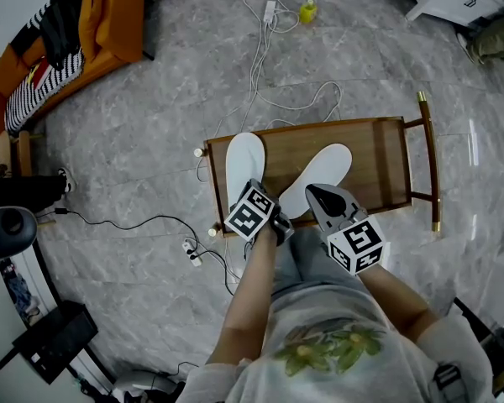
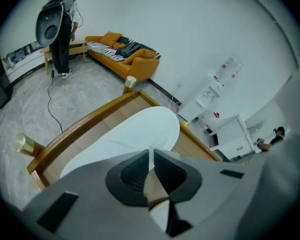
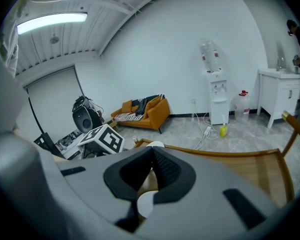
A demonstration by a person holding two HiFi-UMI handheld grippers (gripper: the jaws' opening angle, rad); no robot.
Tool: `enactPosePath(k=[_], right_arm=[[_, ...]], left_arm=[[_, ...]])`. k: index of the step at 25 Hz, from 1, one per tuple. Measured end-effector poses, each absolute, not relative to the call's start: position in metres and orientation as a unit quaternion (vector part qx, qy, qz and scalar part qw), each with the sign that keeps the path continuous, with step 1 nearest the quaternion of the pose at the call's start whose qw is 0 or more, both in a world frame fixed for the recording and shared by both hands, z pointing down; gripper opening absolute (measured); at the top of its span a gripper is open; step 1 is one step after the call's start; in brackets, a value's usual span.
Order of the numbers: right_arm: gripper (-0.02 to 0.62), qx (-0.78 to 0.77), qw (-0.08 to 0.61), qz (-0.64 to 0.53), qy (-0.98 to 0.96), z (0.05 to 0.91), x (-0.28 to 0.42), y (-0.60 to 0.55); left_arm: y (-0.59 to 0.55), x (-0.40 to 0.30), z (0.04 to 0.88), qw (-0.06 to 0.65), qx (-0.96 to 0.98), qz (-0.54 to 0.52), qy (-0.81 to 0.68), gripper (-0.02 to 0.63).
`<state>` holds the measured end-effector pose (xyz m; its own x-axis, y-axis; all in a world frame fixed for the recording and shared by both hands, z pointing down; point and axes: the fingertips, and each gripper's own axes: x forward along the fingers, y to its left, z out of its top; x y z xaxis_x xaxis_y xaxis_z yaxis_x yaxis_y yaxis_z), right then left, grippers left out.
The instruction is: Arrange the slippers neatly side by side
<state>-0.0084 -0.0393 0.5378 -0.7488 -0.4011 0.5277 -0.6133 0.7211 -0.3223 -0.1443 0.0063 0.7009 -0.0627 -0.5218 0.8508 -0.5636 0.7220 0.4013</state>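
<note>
Left gripper (image 2: 150, 156): jaws all but together, pinching a thin white fold of the straight slipper (image 1: 244, 164) at its near end. Creases in the material run toward the tips.
Right gripper (image 3: 151, 151): jaws closed tip to tip with nothing between the tips. It hovers over the near edge of the rack, just beside the heel of the slanted slipper (image 1: 321, 175).
Straight slipper: lies on the left part of the wooden rack (image 1: 376, 159), pointing away from the person, toe near the far rail.
Slanted slipper: on the same rack, toe swung out to the right and heel close to the straight one's heel, so the pair makes a V. The left gripper's cube covers the spot, so I can't tell whether the heels touch.
Step in hand: settle the straight slipper, then square the slanted one to it.
How to do it well: release the fold only once the sole lies flat, then lift straight up so the thin material isn't dragged. Take the slanted one by its heel edge and pivot the toe leftward until the long sides run parallel, with toes level and a narrow gap between.
Risk: a light slipper may slide on smooth wood or snag on a pad.
</note>
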Motion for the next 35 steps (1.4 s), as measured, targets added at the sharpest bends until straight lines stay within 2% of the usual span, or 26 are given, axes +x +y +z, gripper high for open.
enactPosePath(k=[2,6,14,20,27,35], right_arm=[[0.006,0.28,0.214,0.245,-0.903,0.538,-0.007,-0.038],[0.006,0.278,0.209,0.24,-0.906,0.531,-0.007,-0.035],[0.006,0.277,0.197,0.227,-0.913,0.514,-0.007,-0.029],[0.006,0.282,0.181,0.217,-0.917,0.498,-0.007,-0.031],[0.006,0.286,0.181,0.212,-0.917,0.494,-0.001,-0.024],[0.006,0.288,0.188,0.214,-0.914,0.494,0.003,-0.015]], left_arm=[[0.005,-0.14,0.697,0.562,0.396,0.035,-0.725,0.05],[0.005,-0.137,0.683,0.533,0.455,0.07,-0.71,0.126],[-0.001,-0.145,0.621,0.426,0.577,0.134,-0.683,0.193],[0.012,-0.144,0.584,0.358,0.63,0.181,-0.665,0.216],[0.037,-0.139,0.569,0.355,0.644,0.184,-0.652,0.221],[0.037,-0.122,0.551,0.307,0.678,0.217,-0.632,0.221]])
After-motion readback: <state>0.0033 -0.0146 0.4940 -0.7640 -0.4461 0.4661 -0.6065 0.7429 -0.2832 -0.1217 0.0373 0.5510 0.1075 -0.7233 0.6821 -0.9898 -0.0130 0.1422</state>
